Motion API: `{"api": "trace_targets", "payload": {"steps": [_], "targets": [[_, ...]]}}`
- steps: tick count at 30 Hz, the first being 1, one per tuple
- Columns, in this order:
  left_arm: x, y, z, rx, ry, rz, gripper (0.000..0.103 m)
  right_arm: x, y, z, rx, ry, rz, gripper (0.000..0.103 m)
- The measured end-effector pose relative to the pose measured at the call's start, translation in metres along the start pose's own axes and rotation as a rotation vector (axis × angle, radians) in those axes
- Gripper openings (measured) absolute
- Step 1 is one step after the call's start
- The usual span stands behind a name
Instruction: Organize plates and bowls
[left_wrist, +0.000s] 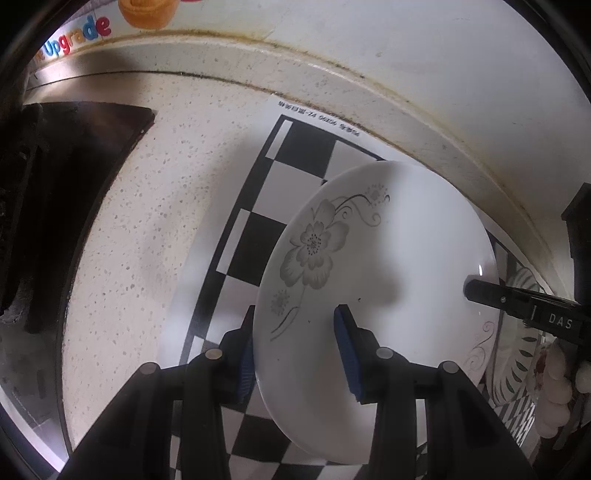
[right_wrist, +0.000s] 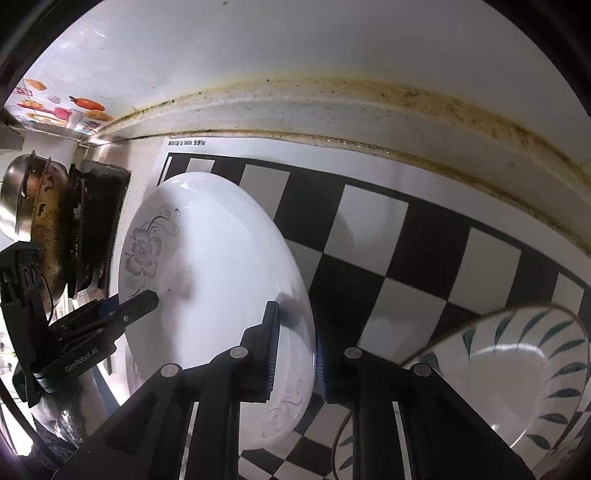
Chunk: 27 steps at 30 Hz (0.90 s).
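White flowered plate (left_wrist: 388, 258) – left gripper (left_wrist: 295, 354) and right gripper (right_wrist: 295, 354) both clamping its rim

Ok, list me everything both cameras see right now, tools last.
flower plate: one, white with grey flower, held tilted over the mat
leaf-pattern dishes: at least two, white with dark leaves, stacked at the mat's right
checkered mat: one, black and white, on the counter
counter: speckled cream, against the wall
stove: black, left of the mat
pan: one, steel, worn, on the stove
left tool: black, blue pads, gripping the plate's rim
right tool: black, blue pads, clamped on the opposite rim
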<state>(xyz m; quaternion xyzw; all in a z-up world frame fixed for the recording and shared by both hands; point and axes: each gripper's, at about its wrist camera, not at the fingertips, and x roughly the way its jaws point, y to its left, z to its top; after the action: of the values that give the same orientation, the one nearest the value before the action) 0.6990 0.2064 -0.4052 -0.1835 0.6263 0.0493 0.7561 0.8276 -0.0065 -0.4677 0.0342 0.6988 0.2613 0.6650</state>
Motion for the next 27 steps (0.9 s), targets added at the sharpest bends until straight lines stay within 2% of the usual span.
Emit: {"api": "trace_targets", "payload": {"steps": [2,6,11,14,19,27], "targets": [[-0.008,0.002,-0.009,0.005,-0.002,-0.004,0.037,-0.008,-0.001,-0.005,0.004,-0.006,0.01,0.02],[-0.021,0.006,-0.002,0.024,-0.006,0.002,0.037,-0.026,0.002,-0.015,0.008,-0.023,0.016,0.019],[-0.044,-0.003,-0.025,0.049,-0.003,0.019,0.037,-0.049,0.004,-0.047,0.025,-0.037,0.023,0.019],[-0.052,-0.014,-0.047,0.07,0.01,0.016,0.037,-0.061,0.001,-0.076,0.039,-0.035,0.028,0.019],[-0.065,-0.054,-0.083,0.124,0.026,0.005,0.037,-0.083,-0.021,-0.136,0.086,-0.047,0.042,0.019],[-0.08,-0.118,-0.139,0.253,0.054,-0.019,0.037,-0.129,-0.062,-0.236,0.184,-0.118,0.057,0.019]]}}
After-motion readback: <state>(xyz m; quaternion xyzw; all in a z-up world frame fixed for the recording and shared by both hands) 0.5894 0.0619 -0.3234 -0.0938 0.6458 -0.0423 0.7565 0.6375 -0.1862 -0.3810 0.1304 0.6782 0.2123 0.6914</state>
